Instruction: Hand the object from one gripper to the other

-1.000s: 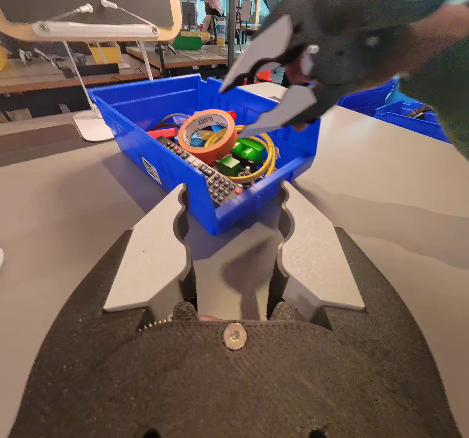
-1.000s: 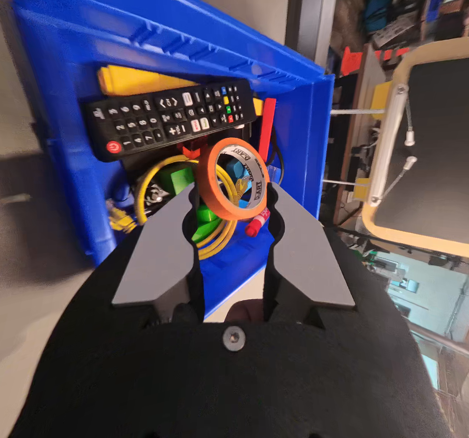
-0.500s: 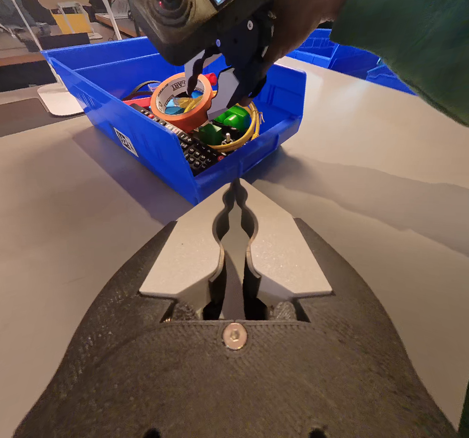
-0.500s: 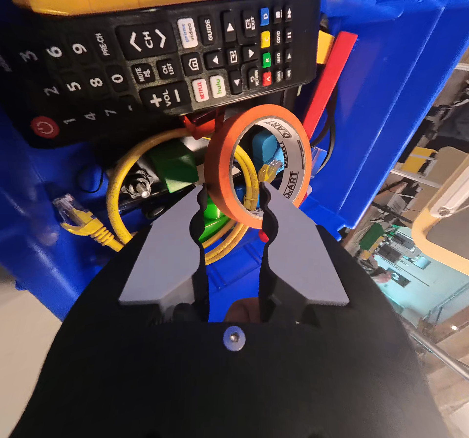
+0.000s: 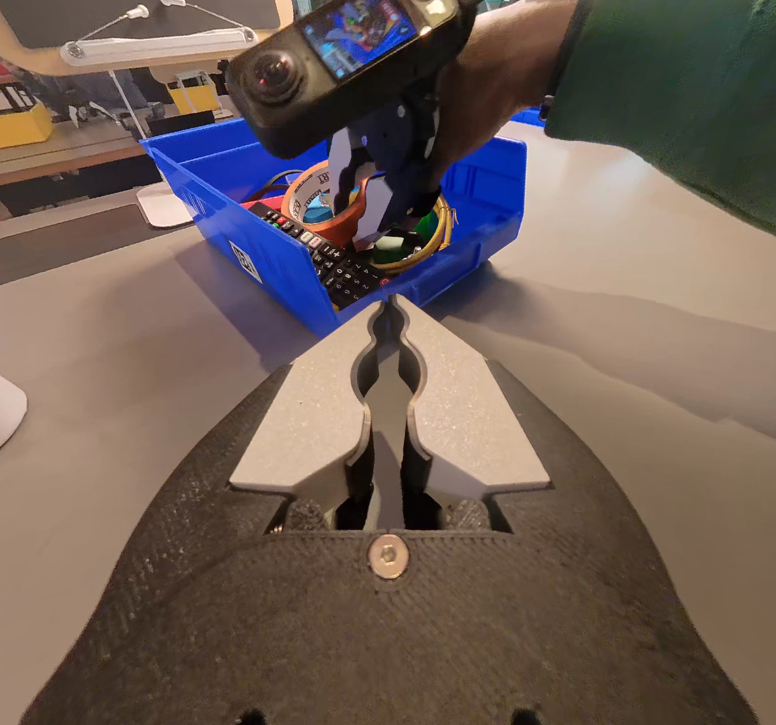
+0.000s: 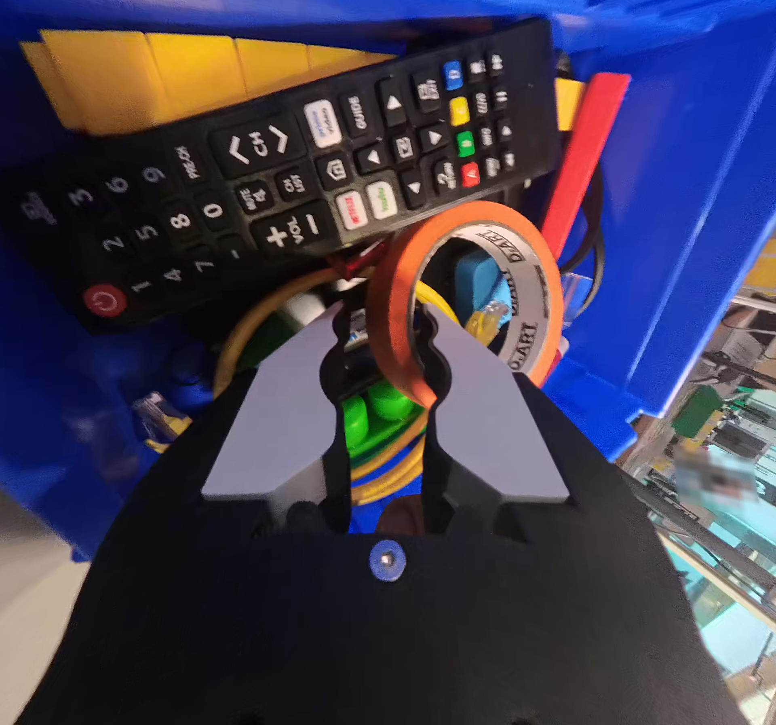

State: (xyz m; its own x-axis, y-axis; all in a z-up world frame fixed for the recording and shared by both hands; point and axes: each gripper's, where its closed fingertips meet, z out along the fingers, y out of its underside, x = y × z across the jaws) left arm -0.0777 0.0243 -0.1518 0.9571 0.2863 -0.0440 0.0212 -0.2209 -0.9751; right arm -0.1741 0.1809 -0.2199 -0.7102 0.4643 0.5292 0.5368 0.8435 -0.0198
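Note:
An orange tape roll [image 6: 388,301] stands on edge among clutter in a blue bin [image 6: 672,200]. My right gripper [image 6: 382,312] is down in the bin with its jaws partly apart and astride the roll's wall, one finger inside the ring and one outside. The inner finger touches the wall; a small gap shows at the outer one. In the left wrist view the right gripper [image 5: 348,226] reaches into the bin [image 5: 285,251] at the tape roll [image 5: 342,221]. My left gripper [image 5: 388,303] is shut and empty, low over the grey table just in front of the bin.
The bin also holds a black remote [image 6: 294,167], a coiled yellow cable [image 6: 390,478], green bricks [image 6: 369,410], a yellow block [image 6: 147,74] and a red stick [image 6: 583,150]. A hand in a green sleeve [image 5: 672,74] holds the right gripper. A white lamp base [image 5: 159,205] stands behind the bin. About 20 cm separates my left fingertips from my right.
My right gripper has gone down into the bin and narrowed its jaws around the tape roll's wall. My left gripper has closed from wide open to shut and stays in front of the bin.

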